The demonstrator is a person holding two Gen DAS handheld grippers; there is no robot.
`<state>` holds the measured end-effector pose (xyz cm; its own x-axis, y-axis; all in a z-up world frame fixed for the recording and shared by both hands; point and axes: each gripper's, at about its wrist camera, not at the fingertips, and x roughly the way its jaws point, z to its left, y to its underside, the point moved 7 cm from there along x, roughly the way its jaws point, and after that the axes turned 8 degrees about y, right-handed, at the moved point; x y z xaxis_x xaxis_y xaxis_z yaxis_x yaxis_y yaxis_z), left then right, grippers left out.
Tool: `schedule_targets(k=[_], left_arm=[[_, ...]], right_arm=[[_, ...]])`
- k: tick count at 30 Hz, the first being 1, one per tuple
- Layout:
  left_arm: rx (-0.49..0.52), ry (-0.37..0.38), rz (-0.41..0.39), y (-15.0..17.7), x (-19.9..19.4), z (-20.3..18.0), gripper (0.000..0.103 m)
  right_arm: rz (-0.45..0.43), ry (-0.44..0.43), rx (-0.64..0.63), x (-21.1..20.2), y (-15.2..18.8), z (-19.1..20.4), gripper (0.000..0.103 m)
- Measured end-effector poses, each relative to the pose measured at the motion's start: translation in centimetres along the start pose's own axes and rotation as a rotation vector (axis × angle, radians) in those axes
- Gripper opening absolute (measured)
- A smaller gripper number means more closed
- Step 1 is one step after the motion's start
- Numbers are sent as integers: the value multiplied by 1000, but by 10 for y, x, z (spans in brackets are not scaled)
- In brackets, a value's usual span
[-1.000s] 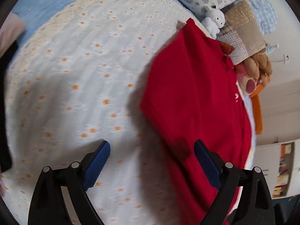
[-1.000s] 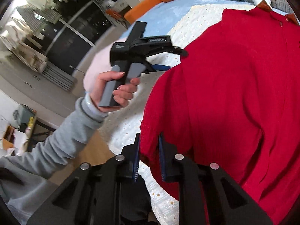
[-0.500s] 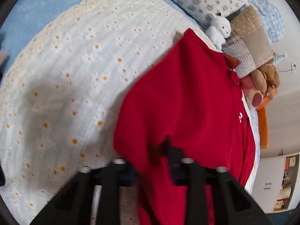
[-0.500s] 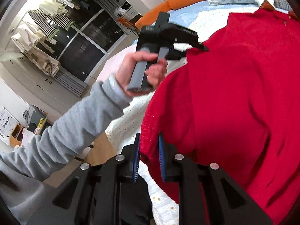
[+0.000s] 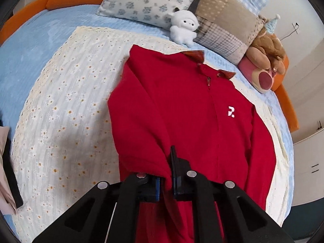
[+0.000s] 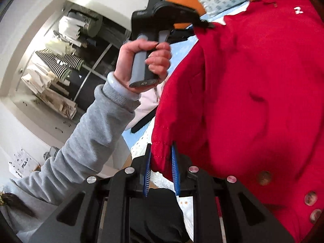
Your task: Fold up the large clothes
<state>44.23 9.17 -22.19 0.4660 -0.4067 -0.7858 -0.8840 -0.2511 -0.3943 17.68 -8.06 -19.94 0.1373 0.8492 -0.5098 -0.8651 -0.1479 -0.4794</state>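
Observation:
A red zip-up jacket (image 5: pixel 182 111) with a small white chest logo lies spread on a white daisy-print blanket (image 5: pixel 60 111) on the bed. My left gripper (image 5: pixel 166 174) is shut on a fold of the jacket's left edge, lifted off the blanket. In the right wrist view my right gripper (image 6: pixel 162 172) is shut on the hem corner of the same red jacket (image 6: pixel 253 91), which hangs in front of the lens. A hand in a grey sleeve (image 6: pixel 97 125) holds the left gripper (image 6: pixel 202 23) up at the jacket's edge.
A floral pillow (image 5: pixel 151 2), a patchwork pillow (image 5: pixel 224 26), a white plush lamb (image 5: pixel 183 28) and a brown and pink plush toy (image 5: pixel 265 60) line the bed's head. An orange bed rim (image 5: pixel 26 14) curves around. Dark and pale clothes (image 5: pixel 6 174) lie at the left edge.
My left gripper went from wide open over the blanket to shut on the jacket's edge, then rose and swung toward the collar. The right gripper kept its hold and shifted a little.

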Motion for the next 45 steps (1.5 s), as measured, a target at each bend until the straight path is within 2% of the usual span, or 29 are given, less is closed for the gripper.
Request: schedule_targets(k=[6,10,13,14,16,17,18,19,20,21,23,25,26,28,29,30,31,33,36,37,39,42,45], left_arm=[[116,-2,36,9,17,-57,14],[215,-9,78,27,48,-103,14],[307,-46,109,48,79,-129,15],[342,-78,125,57,92,-134,15],[394,-123,173,75,118,-137,29],[412,-133,193,82,127,-136,46],[431,-138,206,88,134,-135,57],[457,-142,202,93,137,-137,61],[490,-139,190,97,136,-141,69],[498,-119,194,100,134,-144,77],[474,-52,215,102,122,-148,80],[434,1,201,94,104,-150,80],[406,47,170,83,87,-150,80],[377,84,113,64,62,-148,84],[366,87,80,51,49,-145,86],[354,78,56,40,41,-141,86],[327,50,31,23,34,-129,86],[289,7,16,3,35,-112,85],[217,-68,-10,-34,54,-75,79],[205,-86,-12,-46,63,-67,77],[158,-148,9,-70,89,-41,68],[91,-154,14,-99,123,-21,63],[111,-163,-5,-122,153,-25,63]], right_arm=[[-24,-3,43,-4,16,-14,19],[-31,11,63,-9,31,-23,19],[-31,28,89,-16,38,-37,18],[-28,41,95,-17,40,-41,19],[-3,100,96,-15,47,-52,22],[15,139,80,-13,51,-55,30],[36,182,58,-10,56,-58,41],[51,189,48,-9,60,-58,46],[56,194,46,-10,63,-58,63],[50,212,37,-13,64,-58,72],[22,238,11,-23,62,-57,72],[-19,253,6,-40,55,-56,72],[-45,265,1,-46,52,-55,72],[-107,304,-44,-55,40,-50,70],[-134,313,-66,-55,34,-46,65],[-143,307,-76,-49,26,-42,53],[-139,284,-86,-41,21,-37,48],[-132,275,-111,-26,15,-31,44],[-92,362,-186,0,5,-31,44],[-71,372,-201,8,4,-32,44],[-25,381,-213,21,3,-38,44],[37,425,-244,35,7,-55,42],[107,435,-274,52,16,-70,42]])
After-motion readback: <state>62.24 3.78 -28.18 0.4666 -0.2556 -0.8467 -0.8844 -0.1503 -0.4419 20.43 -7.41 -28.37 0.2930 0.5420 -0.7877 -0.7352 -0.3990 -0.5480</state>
